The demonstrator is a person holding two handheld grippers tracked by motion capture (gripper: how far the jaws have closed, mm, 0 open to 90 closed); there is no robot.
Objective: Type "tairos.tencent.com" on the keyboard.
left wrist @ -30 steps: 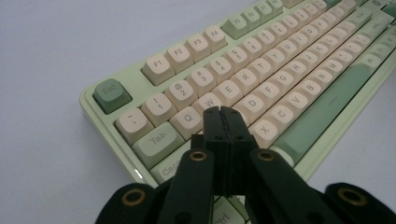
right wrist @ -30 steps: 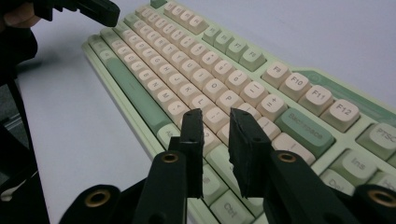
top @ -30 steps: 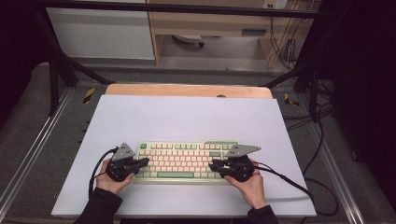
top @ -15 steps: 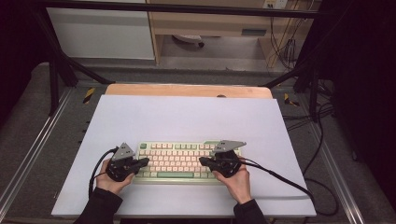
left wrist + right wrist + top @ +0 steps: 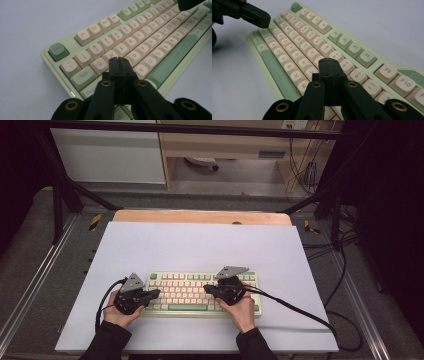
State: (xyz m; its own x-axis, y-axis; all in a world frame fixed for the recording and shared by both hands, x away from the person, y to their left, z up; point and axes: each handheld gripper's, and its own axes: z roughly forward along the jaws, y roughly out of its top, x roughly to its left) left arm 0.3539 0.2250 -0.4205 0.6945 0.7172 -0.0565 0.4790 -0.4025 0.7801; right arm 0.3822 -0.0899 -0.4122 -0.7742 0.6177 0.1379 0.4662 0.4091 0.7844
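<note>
A pale green keyboard [image 5: 186, 289] with cream keys lies near the front of the white tabletop [image 5: 200, 245]. My left gripper [image 5: 156, 293] is at its left end, shut, pointing right over the keys. In the left gripper view the closed tips [image 5: 119, 60] sit just above the letter keys by W and S of the keyboard [image 5: 140, 37]. My right gripper [image 5: 206, 290] is shut and points left over the middle of the board. In the right gripper view its tips [image 5: 329, 61] hover by the keys near the number row of the keyboard [image 5: 294, 47]. Whether either touches a key I cannot tell.
A wooden strip [image 5: 200, 216] edges the table's far side. Cables trail from both grippers, the right one [image 5: 300, 312] running across the tabletop to the front right corner. In the right gripper view the left gripper [image 5: 259, 18] juts in at the upper left.
My right gripper has slid left along the keyboard, from its right end to about the middle. The left gripper has stayed where it was.
</note>
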